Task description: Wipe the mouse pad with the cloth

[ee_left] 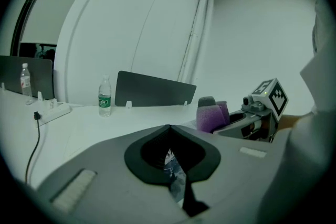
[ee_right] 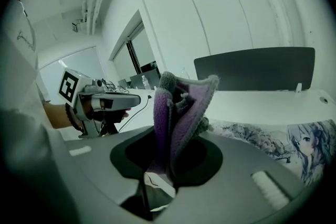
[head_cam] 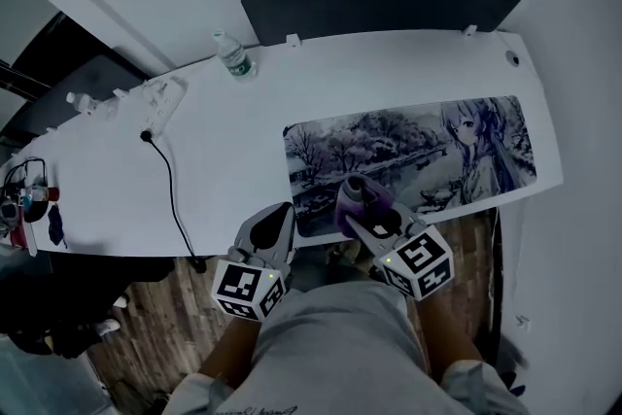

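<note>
A white tabletop (head_cam: 224,160) runs across the middle of the head view, tilted from lower left to upper right. On its right half lies a long mouse pad (head_cam: 408,151) printed with a wintry scene and an anime girl; its near long side runs along the tabletop's front edge. A dark divider panel (head_cam: 379,5) stands along the far edge at upper centre. Low in the frame, the right gripper (head_cam: 362,209) is pinched on a purple cloth (head_cam: 362,196). The bunched cloth sticks out past its tips over the pad's lower-left corner, and I cannot tell whether it touches the pad. Just left of it, the left gripper (head_cam: 277,224) sits at the tabletop's front edge beside the pad's left end, its jaws pressed together with nothing between them. A clear water bottle (head_cam: 234,56) with a green label stands upright near the far edge, left of the panel. Further left lies a white power strip (head_cam: 155,102), and a black cable (head_cam: 170,185) trails from near it down to the front edge
</note>
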